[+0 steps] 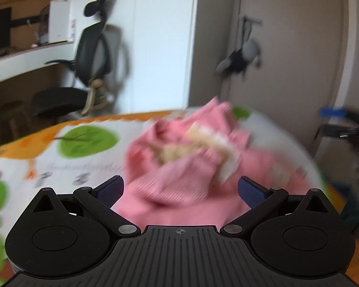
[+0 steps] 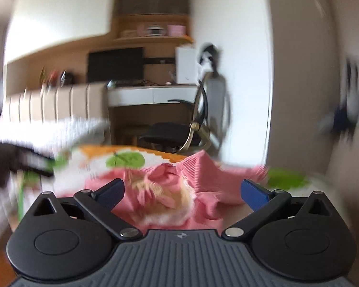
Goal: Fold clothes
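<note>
A crumpled pink garment (image 1: 179, 167) lies unfolded on the leaf-print table (image 1: 88, 167), at twelve o'clock from the left gripper (image 1: 180, 190) and right gripper (image 2: 183, 191), both spread wide, gripping nothing.

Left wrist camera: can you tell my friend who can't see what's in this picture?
A crumpled pink garment lies in a blurry heap on a white cloth with green leaves. The left gripper is open just in front of it, its blue pads wide apart. Behind stands a black office chair.
</note>
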`<state>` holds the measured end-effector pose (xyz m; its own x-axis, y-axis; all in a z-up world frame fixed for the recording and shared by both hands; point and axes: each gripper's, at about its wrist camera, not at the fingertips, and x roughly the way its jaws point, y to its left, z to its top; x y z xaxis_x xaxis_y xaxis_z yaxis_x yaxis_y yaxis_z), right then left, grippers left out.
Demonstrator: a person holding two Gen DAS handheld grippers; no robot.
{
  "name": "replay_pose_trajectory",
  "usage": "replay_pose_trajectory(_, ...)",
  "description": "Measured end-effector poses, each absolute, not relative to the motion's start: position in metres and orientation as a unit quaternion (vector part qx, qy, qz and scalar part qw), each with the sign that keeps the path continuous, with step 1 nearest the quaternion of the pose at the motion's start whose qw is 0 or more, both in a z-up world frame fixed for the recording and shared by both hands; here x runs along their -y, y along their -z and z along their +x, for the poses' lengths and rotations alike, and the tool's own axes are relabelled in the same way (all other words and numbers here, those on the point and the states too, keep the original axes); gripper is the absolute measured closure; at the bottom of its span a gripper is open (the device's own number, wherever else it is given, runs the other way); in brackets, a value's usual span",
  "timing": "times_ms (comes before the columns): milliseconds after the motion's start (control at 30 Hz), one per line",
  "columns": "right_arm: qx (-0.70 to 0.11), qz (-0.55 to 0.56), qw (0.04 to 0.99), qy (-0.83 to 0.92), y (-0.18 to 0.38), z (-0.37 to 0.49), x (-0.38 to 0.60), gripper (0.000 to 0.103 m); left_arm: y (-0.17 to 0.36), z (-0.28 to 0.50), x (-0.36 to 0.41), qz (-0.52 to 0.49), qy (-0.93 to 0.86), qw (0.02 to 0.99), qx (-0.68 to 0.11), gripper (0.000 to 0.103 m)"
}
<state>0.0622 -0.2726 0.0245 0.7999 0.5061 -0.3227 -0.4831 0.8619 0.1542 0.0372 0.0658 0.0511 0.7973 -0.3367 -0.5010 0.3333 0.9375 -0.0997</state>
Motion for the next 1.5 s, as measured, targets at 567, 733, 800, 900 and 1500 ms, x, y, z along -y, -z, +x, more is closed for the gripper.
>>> replay_pose_trajectory(567, -0.368, 0.113, 0.874, -0.296, 0.087, 0.153, 0.226, 0.000, 0.042, 0.144, -0.030, 0.124, 0.152, 0.920, -0.339, 0.042)
replay_pose_trajectory(733, -0.380, 0.048, 0.868, -0.317, 0.062, 0.167, 0.213, 0.000, 0.020, 0.137, -0.053, 0.104, 0.153, 0.931, -0.315, 0.088)
replay_pose_trajectory(800, -0.308, -0.020, 0.905, -0.293, 0.039, 0.165, 0.206, 0.000, 0.003, 0.138, -0.071, 0.084, 0.129, 0.946, -0.286, 0.091)
replay_pose_trajectory(900, -0.214, -0.170, 0.934, -0.229, 0.030, 0.180, 0.179, 0.001, -0.018, 0.153, -0.114, 0.049, 0.062, 0.964, -0.254, 0.091)
replay_pose_trajectory(1500, -0.205, -0.302, 0.930, -0.051, 0.077, 0.273, 0.199, 0.054, 0.032, 0.201, -0.248, -0.103, -0.171, 0.938, -0.282, 0.072)
